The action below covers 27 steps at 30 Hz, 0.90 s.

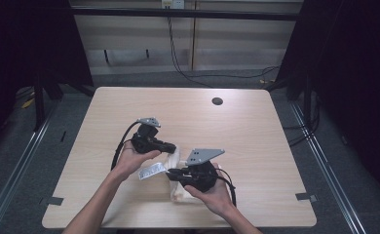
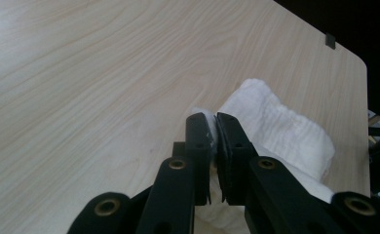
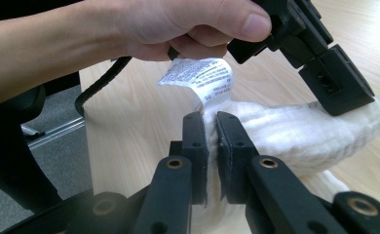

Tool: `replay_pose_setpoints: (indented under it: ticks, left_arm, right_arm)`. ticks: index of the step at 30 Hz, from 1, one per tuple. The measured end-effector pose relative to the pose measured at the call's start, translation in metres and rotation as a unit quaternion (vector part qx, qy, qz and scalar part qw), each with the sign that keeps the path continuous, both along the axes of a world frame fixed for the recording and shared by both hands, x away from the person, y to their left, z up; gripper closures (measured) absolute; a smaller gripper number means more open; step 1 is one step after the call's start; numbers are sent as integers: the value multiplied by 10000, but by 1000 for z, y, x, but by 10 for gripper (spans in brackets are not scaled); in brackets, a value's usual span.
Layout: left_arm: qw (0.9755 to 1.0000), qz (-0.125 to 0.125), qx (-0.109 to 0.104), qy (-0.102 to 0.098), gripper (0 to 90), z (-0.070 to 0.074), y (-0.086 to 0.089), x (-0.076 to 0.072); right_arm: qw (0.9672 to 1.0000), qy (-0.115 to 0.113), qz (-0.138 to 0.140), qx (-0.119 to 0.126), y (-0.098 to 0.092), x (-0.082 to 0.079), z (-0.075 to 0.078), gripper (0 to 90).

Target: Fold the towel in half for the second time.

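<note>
White cloth (image 1: 177, 176) bunched near the front of the wooden table (image 1: 237, 122), left gripper (image 2: 213, 127) clamped on its edge, right gripper (image 3: 212, 127) pinching the fold beside the printed care label (image 3: 200, 78), high view showing both hands over the cloth

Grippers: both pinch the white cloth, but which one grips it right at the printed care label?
The right gripper: the care label rises just above its jaws. The left gripper pinches plain white cloth.
</note>
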<state>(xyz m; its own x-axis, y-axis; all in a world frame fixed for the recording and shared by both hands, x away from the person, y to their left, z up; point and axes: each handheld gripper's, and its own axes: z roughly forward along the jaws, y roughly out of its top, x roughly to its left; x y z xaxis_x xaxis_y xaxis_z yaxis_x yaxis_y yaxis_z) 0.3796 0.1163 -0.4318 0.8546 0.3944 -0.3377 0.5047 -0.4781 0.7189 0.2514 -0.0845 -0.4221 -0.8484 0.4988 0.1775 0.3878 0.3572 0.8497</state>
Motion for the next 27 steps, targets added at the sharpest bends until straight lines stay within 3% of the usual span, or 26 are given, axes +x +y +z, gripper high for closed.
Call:
replay_pose_setpoints:
  ticks: [9,15,19,23,27]
  left_arm:
    - [9999,-55,-19,92,848,-9,-25,3]
    - [9998,-147,81,91,848,-11,-40,1]
    - [9997,-193,2,114,848,-16,-51,0]
    - [9995,-244,115,148,847,-19,-60,0]
    - [9994,-283,140,118,842,-23,-71,-3]
  right_arm:
    - [9997,56,-213,-44,-23,-3,-8,836]
    - [9996,91,-235,-138,-34,-8,-11,835]
    - [9994,154,-259,-168,-44,-10,-15,834]
    - [9991,146,-387,-133,-54,-14,-19,833]
    - [9985,162,-372,-374,-61,-17,-23,832]
